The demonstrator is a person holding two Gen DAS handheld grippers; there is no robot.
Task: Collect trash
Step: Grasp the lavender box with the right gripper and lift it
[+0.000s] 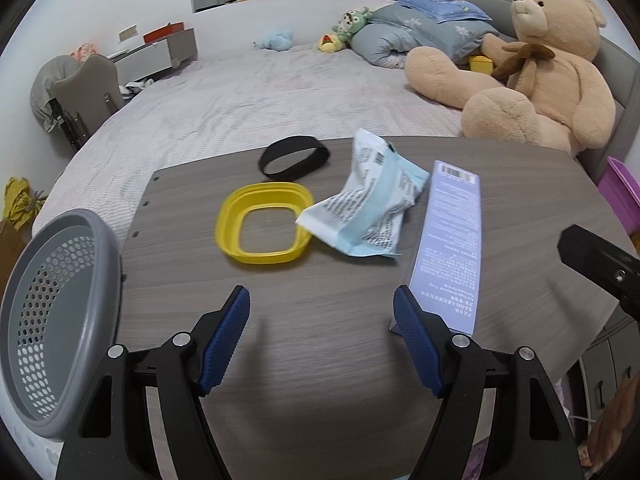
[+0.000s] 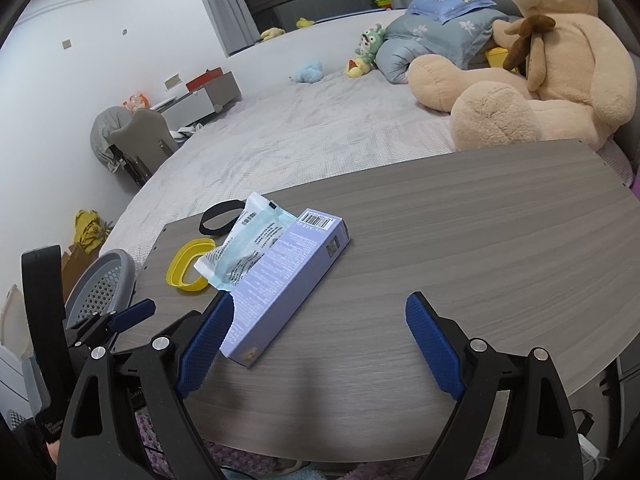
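On the wood-grain table (image 1: 320, 344) lie a yellow plastic ring (image 1: 264, 227), a black band (image 1: 294, 157), a crumpled white and blue wrapper (image 1: 362, 208) and a lavender carton (image 1: 450, 240). A grey mesh basket (image 1: 56, 320) stands at the table's left edge. My left gripper (image 1: 322, 304) is open and empty above the table, short of the ring. My right gripper (image 2: 320, 312) is open and empty, its left finger beside the carton (image 2: 284, 280). The wrapper (image 2: 240, 256), ring (image 2: 188, 268), band (image 2: 220, 218) and basket (image 2: 100, 288) also show in the right wrist view.
A bed (image 1: 248, 92) lies behind the table, with a big teddy bear (image 1: 540, 68), a folded duvet (image 1: 412, 36) and small plush toys on it. A grey chair (image 1: 88, 92) stands at the left. The left gripper (image 2: 132, 312) shows at the left in the right wrist view.
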